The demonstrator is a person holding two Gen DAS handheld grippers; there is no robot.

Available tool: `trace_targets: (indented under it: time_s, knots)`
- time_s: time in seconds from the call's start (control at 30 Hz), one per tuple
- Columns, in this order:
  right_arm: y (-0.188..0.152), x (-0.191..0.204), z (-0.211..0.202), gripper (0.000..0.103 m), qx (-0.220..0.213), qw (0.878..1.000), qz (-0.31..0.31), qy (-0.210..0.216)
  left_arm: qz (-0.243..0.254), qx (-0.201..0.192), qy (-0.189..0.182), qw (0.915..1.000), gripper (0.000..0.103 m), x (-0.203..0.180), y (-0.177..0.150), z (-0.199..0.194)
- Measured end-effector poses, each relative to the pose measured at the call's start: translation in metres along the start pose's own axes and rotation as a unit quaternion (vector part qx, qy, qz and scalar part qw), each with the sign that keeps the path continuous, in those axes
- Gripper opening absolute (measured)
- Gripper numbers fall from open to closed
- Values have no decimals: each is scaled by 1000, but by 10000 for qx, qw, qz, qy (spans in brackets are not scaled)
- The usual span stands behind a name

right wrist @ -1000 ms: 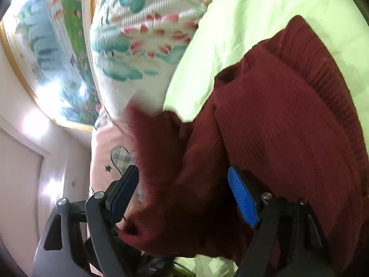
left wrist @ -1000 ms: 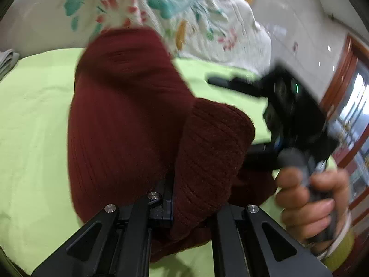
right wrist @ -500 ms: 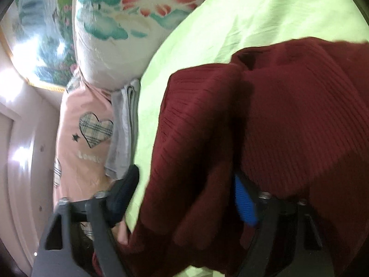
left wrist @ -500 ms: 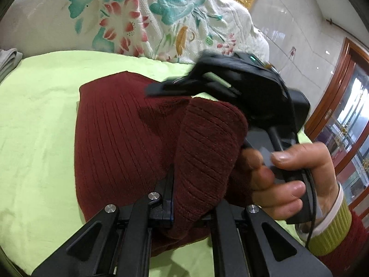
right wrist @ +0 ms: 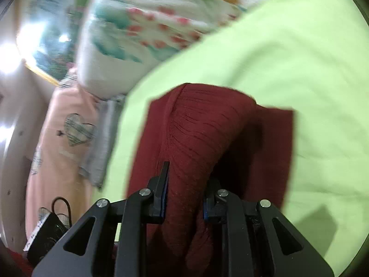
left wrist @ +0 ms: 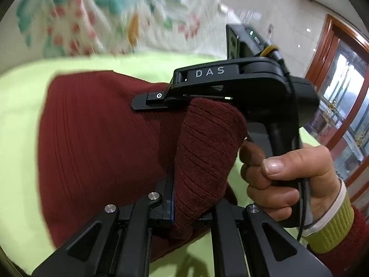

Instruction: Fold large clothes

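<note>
1. Sweater (left wrist: 96, 143), dark red ribbed knit, lies on a lime-green bed sheet (left wrist: 20, 120), one part flat on the sheet and a thick fold raised above it.
2. Left tongs (left wrist: 184, 207) are pressed nearly together, pinching that raised fold, which bulges up and out between the black fingers.
3. Right tongs (right wrist: 184, 196) are closing on a rolled bunch of the same sweater (right wrist: 207, 138); the cloth fills the gap between the blue-edged pads and hangs down below them.
4. Seen from the left wrist, the right tool's black body, lettered "DAS" (left wrist: 209, 71), reaches across just above the raised fold, its tip over the flat part of the knit.
5. Person's right hand (left wrist: 288, 180) wraps the tool's handle; a yellow-green cuff (left wrist: 332, 226) over a red sleeve shows at the wrist.
6. Floral quilt (left wrist: 120, 16), white with teal and red blooms, is bunched at the far edge of the sheet, blurred in both views.
7. Pink pillow (right wrist: 69, 138) with a plaid heart sits beside the quilt, a grey folded cloth (right wrist: 103, 138) between it and the sheet.
8. Wood-framed glass door (left wrist: 346, 92) stands at the room's right side.
</note>
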State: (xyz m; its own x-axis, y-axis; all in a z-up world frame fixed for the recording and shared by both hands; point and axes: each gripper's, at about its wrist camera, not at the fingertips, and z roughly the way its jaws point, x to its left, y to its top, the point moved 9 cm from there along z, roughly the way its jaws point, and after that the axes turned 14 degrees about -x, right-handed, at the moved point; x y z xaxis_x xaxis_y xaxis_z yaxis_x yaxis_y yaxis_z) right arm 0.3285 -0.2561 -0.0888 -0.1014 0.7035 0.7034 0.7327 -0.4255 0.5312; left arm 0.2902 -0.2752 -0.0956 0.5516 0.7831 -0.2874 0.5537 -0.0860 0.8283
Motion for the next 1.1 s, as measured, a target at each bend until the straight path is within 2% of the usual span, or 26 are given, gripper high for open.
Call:
trace_targets:
  time_s: [0.1,0.17,0.33,0.4,0.47,0.5,0.57,0.63,0.67,0.7,0.77,0.83,0.93,1.0,1.1]
  knots:
    - [-9,-27,3,23,90,9997,162,-134,-111,177,-43,9998,7,1,-13,14]
    - [-9,-30,0,23,-9,9998,195,-37,-34,163,-53,9998,7,-1,-13,14]
    - [-4,-21,-10,23,-240,9994,-73,-246,59,159,-90,9998,7,-2,-8,12]
    - [-5,-26,-9,23,-200,9984,-251,-465,117,236,-94,9996,9,-1,-12,15]
    - [-10,-32,-6,26,-122,9983,-175,-551,103,380,-48,9992,12,2,-16,16]
    - [-12,-33,-8,29,-134,9986,-90,-505,64,399,-83,9992,15,2,-16,11]
    - [-12,-32,-15,34,-180,9983,-126,-539,-40,457,-180,9988,29,5,-15,-6]
    - [-13,-29,-23,41,-227,9973,-240,-651,-133,372,-242,9989,55,8,-11,-27]
    - [-13,-26,-29,52,-269,9967,-299,-708,-162,280,-198,9993,64,13,-7,-42]
    - [-13,-25,-32,71,-296,9963,-327,-743,-210,156,-148,9995,77,20,-3,-56]
    - [-12,-26,-44,86,-448,9941,-401,-903,-335,-50,-88,9994,81,34,7,-77]
    - [-11,-27,-53,86,-568,9948,-265,-799,-553,-135,12,9984,86,56,16,-89]
    - [-8,-33,-55,86,-600,9957,54,-701,-1041,-5,214,9943,87,97,20,-80]
    - [-6,-40,-49,86,-515,9956,186,-763,-1418,196,275,9893,87,119,15,-68]
    - [-7,-42,-37,86,-339,9968,326,-645,-2067,409,127,9775,87,147,13,-45]
